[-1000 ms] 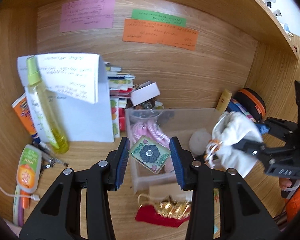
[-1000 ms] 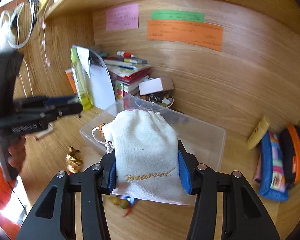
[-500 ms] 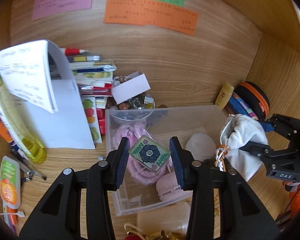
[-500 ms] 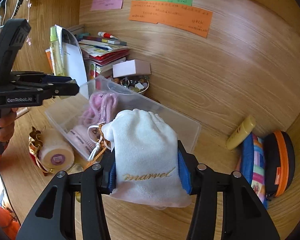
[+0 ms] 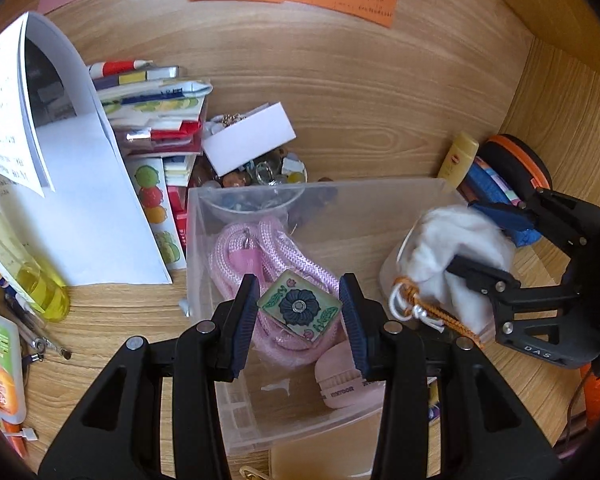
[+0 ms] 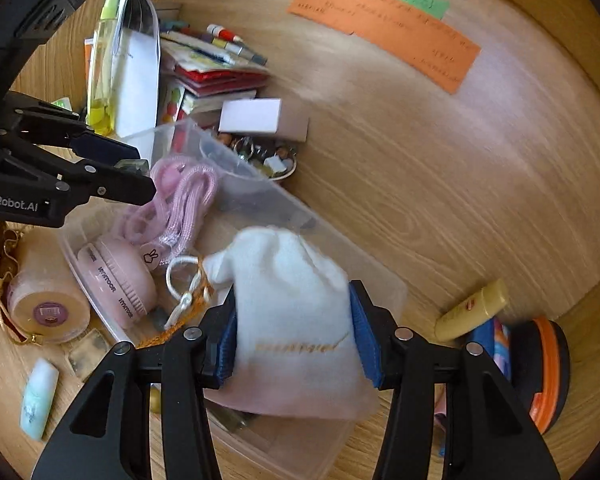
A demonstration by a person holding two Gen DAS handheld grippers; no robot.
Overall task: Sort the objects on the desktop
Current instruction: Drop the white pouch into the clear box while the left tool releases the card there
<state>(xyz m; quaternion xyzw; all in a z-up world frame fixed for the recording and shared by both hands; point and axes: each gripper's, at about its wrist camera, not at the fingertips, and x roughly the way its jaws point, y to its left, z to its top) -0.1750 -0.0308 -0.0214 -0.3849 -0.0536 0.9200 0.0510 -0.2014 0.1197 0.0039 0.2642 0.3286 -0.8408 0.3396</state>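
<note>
My left gripper (image 5: 299,312) is shut on a square green tile with a dark flower (image 5: 299,309) and holds it over the clear plastic bin (image 5: 236,432), above a pink rope (image 5: 256,248) and a pink brush (image 5: 346,376) inside. My right gripper (image 6: 294,338) is shut on a white drawstring pouch (image 6: 296,312) and holds it over the right part of the bin (image 6: 384,284). The pouch (image 5: 456,240) and right gripper (image 5: 488,248) also show at the right of the left wrist view. The left gripper (image 6: 130,178) shows at the left of the right wrist view.
Books and pens (image 5: 156,108), a folded white paper (image 5: 80,184), a yellow bottle (image 5: 40,280) and a bowl of trinkets (image 5: 256,176) stand behind and left of the bin. A round orange case (image 6: 540,368) and yellow tube (image 6: 472,308) lie right. A tape roll (image 6: 48,304) lies left.
Both grippers have moved forward and down over the bin, each still holding its object. The pouch now hangs lower, at the bin's right part.
</note>
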